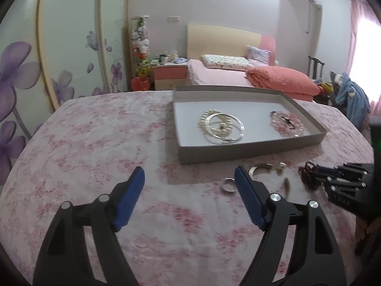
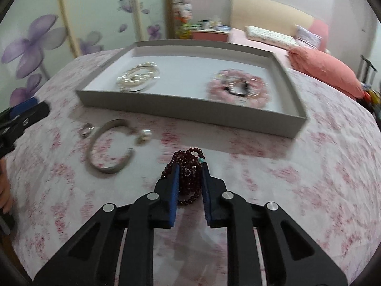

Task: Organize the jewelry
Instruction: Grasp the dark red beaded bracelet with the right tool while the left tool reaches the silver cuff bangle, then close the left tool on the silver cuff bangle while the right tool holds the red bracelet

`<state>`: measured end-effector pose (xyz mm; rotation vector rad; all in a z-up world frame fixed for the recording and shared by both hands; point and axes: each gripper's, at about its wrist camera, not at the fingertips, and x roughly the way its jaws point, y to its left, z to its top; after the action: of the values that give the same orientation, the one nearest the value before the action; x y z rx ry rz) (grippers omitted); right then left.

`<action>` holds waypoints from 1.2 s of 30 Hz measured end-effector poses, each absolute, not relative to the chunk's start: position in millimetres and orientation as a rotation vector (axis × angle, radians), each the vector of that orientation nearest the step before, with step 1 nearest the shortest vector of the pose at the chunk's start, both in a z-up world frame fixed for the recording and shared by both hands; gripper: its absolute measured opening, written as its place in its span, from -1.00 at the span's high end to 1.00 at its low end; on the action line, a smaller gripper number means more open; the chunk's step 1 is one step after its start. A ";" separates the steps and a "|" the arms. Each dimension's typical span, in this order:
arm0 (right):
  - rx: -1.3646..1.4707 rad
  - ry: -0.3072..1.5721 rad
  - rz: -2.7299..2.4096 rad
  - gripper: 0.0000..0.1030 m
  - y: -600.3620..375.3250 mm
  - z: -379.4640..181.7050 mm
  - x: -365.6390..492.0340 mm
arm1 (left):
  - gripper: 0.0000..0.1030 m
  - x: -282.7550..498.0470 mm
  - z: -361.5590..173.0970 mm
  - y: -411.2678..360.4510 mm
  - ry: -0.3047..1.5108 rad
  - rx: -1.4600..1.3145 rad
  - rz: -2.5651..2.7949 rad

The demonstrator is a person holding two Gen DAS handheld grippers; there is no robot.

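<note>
We note the right gripper (image 2: pixel 190 174) w/ jaws clamped on the dark red bead bracelet (image 2: pixel 188 166), just above the table (image 2: pixel 309 178), near the grey tray (image 2: pixel 190 104) front wall. Left gripper (image 1: pixel 189 178) jaws wide apart — nothing between. Silver cuff (image 2: pixel 109 150) & ring (image 2: pixel 87 128) lie on the cloth; pearl strand (image 1: pixel 218 125) & pink beads (image 1: pixel 287 121) sit in the tray.

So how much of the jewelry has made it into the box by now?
Roughly half. In the grey box lie a pearl strand with a silver hoop and a pink bead bracelet. The right hand-held gripper is closed around a dark red bead string. A silver cuff, a ring and a small silver piece wait on the cloth. The left hand-held gripper is open, empty.
</note>
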<state>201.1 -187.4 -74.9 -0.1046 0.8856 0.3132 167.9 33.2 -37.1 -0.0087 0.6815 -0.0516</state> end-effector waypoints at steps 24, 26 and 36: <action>0.029 0.896 0.252 0.64 -227.3 -75.1 203.3 | -0.54 220.9 -84.9 -75.8 0.867 0.310 -0.369; 0.026 0.896 0.250 0.64 -227.1 -75.0 203.1 | -0.30 221.0 -84.4 -76.3 0.868 0.302 -0.376; 0.007 0.899 0.232 0.64 -216.0 -74.6 193.9 | -0.25 204.0 -82.0 -70.0 0.900 0.247 -0.279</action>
<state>193.9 -216.0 -74.6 0.0075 0.8988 0.2319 204.0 -70.0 -82.0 0.2466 0.8997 -0.2786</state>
